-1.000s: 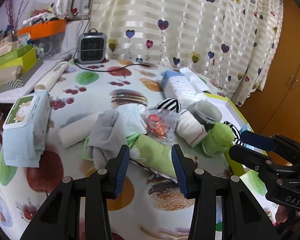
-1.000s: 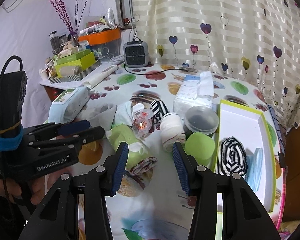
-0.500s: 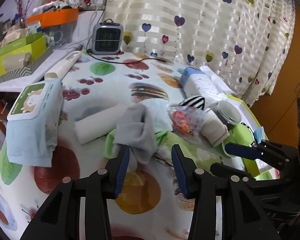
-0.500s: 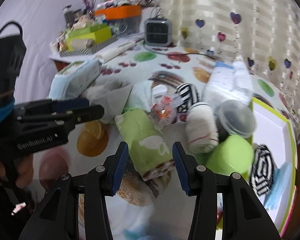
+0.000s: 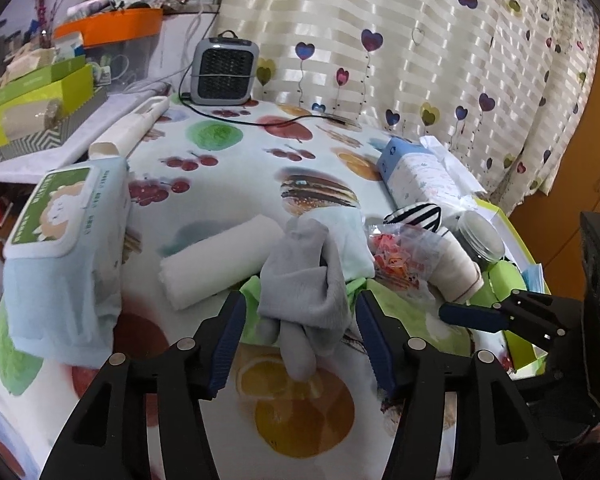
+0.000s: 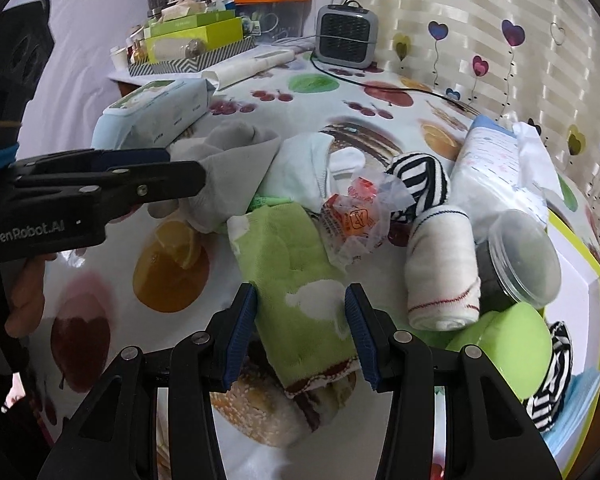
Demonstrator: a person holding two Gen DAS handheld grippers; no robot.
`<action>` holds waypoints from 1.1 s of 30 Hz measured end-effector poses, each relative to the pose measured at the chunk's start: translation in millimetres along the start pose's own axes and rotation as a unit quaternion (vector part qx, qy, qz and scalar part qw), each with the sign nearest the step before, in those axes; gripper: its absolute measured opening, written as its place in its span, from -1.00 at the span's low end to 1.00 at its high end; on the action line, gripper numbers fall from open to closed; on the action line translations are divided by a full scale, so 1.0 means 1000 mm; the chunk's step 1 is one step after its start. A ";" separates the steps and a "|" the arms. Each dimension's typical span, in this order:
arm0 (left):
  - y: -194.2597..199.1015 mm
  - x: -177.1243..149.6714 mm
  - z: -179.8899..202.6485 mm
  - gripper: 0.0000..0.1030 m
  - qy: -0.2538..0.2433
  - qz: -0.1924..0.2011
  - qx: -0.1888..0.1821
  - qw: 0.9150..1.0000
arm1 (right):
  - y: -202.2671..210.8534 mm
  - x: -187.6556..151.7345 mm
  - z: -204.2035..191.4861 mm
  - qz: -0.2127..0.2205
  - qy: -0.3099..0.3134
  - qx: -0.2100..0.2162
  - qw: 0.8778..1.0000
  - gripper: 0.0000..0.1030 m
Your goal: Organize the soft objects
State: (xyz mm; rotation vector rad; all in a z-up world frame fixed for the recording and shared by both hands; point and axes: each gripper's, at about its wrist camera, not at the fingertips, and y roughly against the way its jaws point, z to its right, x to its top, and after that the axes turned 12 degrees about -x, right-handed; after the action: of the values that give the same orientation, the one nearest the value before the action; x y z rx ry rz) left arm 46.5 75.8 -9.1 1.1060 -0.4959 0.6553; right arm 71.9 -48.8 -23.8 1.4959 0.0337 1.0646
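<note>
A pile of soft things lies on the fruit-print tablecloth. A grey sock (image 5: 304, 292) hangs off its near side, between the fingers of my left gripper (image 5: 300, 344). Those jaws are opening and stand wide, with the pads clear of the cloth. The same gripper (image 6: 172, 168) enters the right wrist view from the left. My right gripper (image 6: 300, 332) is open and straddles a green towel (image 6: 300, 280) with white sheep shapes, the pads at its edges. Its blue fingertips (image 5: 472, 316) show in the left wrist view. A white rolled towel (image 5: 220, 264) lies left of the sock.
Around the pile lie a snack packet (image 6: 356, 216), a striped sock (image 6: 420, 176), a cream roll (image 6: 444, 272), a lidded jar (image 6: 516, 260) and a green cup (image 6: 504, 344). A white tray (image 6: 576, 264) is at the right, a wipes pack (image 5: 68, 216) left, a heater (image 5: 224, 72) at the back.
Both grippers have come down and forward onto the pile. The left jaws have spread wider and now flank the grey sock. The right gripper now straddles the green towel.
</note>
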 end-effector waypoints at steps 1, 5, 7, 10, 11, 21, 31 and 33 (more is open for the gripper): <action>-0.004 0.001 -0.001 0.10 -0.001 -0.003 0.002 1.000 | 0.000 0.000 0.000 0.000 0.002 0.000 1.000 0.04; -0.015 0.004 -0.005 0.10 -0.003 -0.012 0.000 1.000 | 0.003 0.003 -0.001 0.009 0.011 -0.003 1.000 0.10; -0.020 0.005 -0.006 0.10 -0.003 -0.017 0.002 1.000 | 0.000 0.004 -0.003 0.006 0.017 -0.001 1.000 0.10; -0.023 0.006 -0.004 0.10 -0.010 -0.014 0.005 1.000 | -0.012 0.004 -0.005 -0.011 0.024 -0.006 1.000 0.10; -0.023 0.006 -0.004 0.10 -0.011 -0.013 0.005 1.000 | -0.016 0.004 -0.005 -0.017 0.022 -0.008 1.000 0.10; -0.023 0.004 -0.002 -0.47 -0.006 -0.010 0.003 1.000 | -0.015 0.003 -0.002 -0.021 -0.001 -0.005 1.000 -0.16; 0.001 0.000 0.011 -0.50 -0.014 0.013 0.001 1.000 | 0.013 -0.001 -0.001 0.008 -0.015 -0.023 1.000 -0.24; 0.008 0.000 0.016 -0.50 -0.018 0.018 -0.001 1.000 | 0.020 -0.001 0.000 0.015 -0.017 -0.026 0.999 -0.24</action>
State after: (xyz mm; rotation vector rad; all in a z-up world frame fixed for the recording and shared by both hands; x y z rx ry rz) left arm 40.3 62.8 1.8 1.1111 -0.5477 0.6682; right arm 60.6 -55.1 -8.5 1.4714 -0.0407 1.0562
